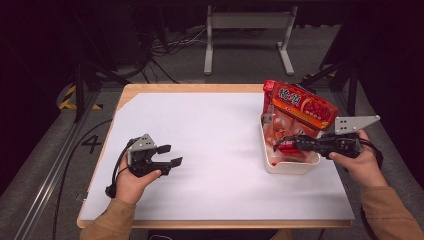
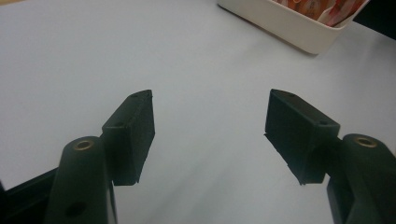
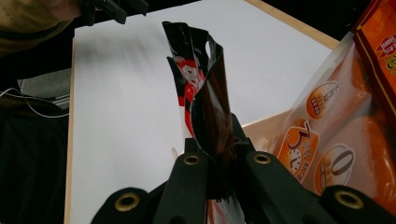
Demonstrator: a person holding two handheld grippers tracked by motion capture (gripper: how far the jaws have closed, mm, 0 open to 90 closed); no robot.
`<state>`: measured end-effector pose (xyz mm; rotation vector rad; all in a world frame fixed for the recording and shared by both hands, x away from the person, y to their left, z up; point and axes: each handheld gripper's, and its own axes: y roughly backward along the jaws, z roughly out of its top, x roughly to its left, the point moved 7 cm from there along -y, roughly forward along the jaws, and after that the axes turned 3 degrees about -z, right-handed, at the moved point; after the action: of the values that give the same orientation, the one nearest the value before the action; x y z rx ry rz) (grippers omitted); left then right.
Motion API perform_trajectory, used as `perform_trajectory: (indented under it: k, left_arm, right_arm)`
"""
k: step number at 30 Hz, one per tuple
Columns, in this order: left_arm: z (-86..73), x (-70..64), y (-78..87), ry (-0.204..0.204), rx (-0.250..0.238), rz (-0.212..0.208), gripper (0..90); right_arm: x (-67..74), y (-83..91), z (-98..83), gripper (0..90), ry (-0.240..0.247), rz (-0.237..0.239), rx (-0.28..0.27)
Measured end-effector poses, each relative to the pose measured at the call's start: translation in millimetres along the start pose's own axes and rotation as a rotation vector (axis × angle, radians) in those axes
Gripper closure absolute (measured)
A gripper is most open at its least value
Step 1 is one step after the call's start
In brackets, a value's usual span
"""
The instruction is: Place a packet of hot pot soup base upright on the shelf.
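Pinched flat between my right tongs [image 3: 219, 154], a dark red snack packet [image 3: 205, 93] stands lengthwise straight out past the tips, over the white bin [image 1: 292, 167] of snack bags; my left tongs [image 1: 167, 155] hang spread above the worktop [image 1: 210, 130]

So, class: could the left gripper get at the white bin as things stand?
Probably yes. The left gripper is open and holds nothing, and bare white tabletop lies between it and the bin. The right gripper, shut on a packet, sits over the bin and might crowd it.
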<state>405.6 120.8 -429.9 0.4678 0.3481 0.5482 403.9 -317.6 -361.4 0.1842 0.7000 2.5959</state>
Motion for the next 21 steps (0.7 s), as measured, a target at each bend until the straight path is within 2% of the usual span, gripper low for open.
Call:
perform_trajectory:
  k: [9, 21]
  left_arm:
    - [-0.8, 0.3, -0.8, 0.012, 0.000, 0.001, 34.2]
    - [-1.1, 1.5, 0.7, 0.018, -0.003, 0.006, 34.2]
  right_arm:
    - [-2.2, 1.2, -11.5, 87.7, -0.037, -0.016, 0.002]
    - [-5.0, -8.8, -30.2, 86.4, -0.057, -0.048, 0.078]
